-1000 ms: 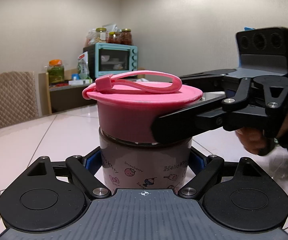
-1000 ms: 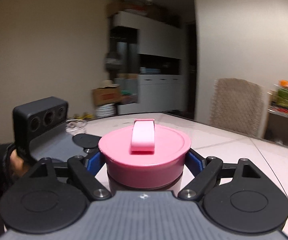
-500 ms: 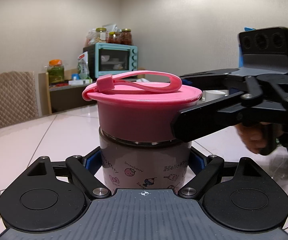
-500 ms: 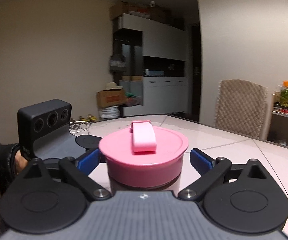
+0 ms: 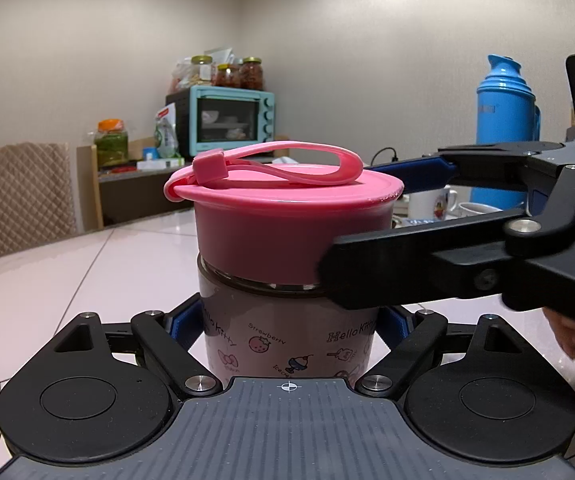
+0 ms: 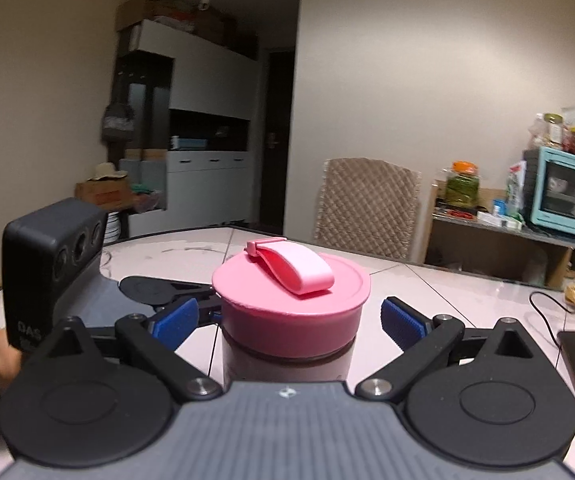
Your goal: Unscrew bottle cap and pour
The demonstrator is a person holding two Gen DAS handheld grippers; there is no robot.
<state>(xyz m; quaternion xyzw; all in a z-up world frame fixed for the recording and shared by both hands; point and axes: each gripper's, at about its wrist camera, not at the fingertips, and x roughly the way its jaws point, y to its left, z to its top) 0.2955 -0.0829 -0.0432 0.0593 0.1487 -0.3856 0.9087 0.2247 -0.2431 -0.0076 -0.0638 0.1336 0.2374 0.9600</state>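
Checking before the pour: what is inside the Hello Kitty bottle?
Nothing of the contents shows. The bottle has an opaque printed wall, and the pink cap covers its mouth, with a folded strap lying on top. Full or empty cannot be told.

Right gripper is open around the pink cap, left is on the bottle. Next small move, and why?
Probably close the right gripper on the cap, then twist. Its blue pads stand apart from the cap on both sides, level with its wall, so it is lined up but has no grip. The left gripper is shut on the bottle below, which looks braced. The cap still sits on the neck.
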